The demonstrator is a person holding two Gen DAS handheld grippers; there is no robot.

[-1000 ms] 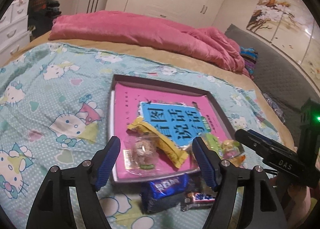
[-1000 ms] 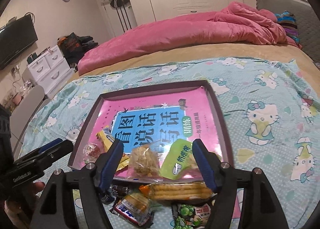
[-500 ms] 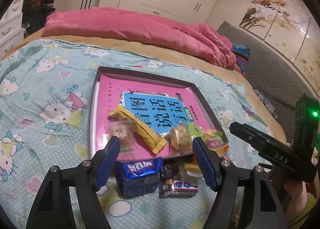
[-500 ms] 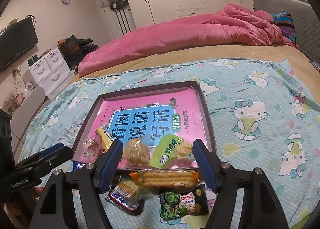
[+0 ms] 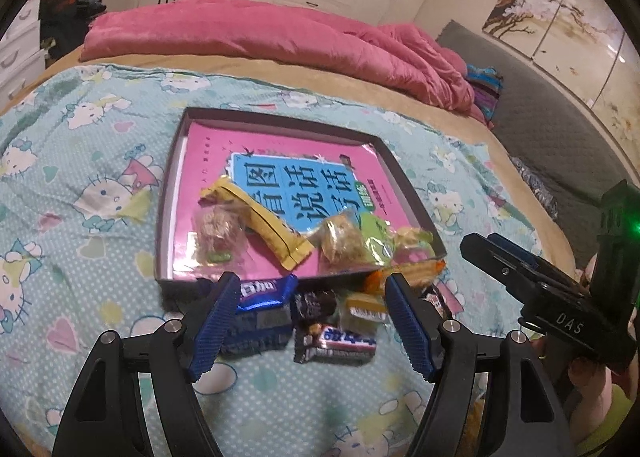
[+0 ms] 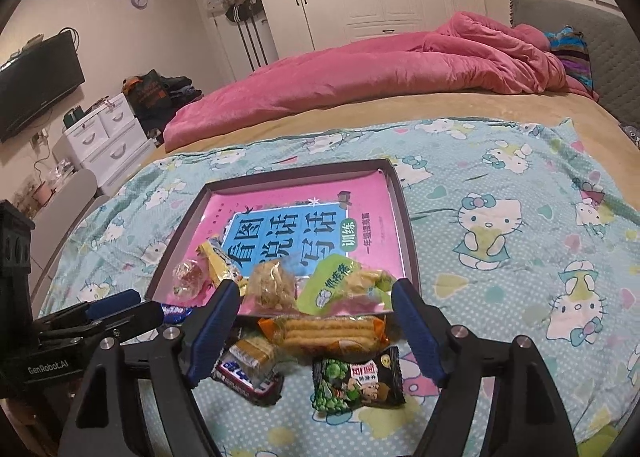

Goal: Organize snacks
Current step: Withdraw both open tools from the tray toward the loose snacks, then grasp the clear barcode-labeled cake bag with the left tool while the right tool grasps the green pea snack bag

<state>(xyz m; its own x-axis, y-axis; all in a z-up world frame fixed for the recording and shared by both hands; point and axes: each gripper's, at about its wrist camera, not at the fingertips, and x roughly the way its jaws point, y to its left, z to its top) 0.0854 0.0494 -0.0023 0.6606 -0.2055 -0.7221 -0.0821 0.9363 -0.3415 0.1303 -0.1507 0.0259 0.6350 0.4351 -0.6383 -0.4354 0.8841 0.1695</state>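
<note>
A shallow dark box (image 5: 404,185) (image 6: 404,217) with a pink book in it lies on the bed. Inside near its front are a yellow bar (image 5: 260,225), a clear-wrapped pastry (image 6: 272,285) and a green packet (image 6: 332,285). On the sheet in front lie a blue packet (image 5: 262,305), a dark chocolate bar (image 5: 336,345) (image 6: 244,377), an orange biscuit pack (image 6: 324,333) and a green pea packet (image 6: 356,381). My left gripper (image 5: 310,325) is open and empty above the blue packet and chocolate bar. My right gripper (image 6: 314,331) is open and empty above the biscuit pack.
The bed has a Hello Kitty sheet (image 6: 520,257) and a pink duvet (image 5: 260,33) at the back. A white drawer unit (image 6: 108,137) and a TV (image 6: 36,85) stand to the left. Wardrobes line the far wall.
Both grippers have drawn back from the box toward the front of the bed, so the loose snacks in front of it come into view. Both stay open.
</note>
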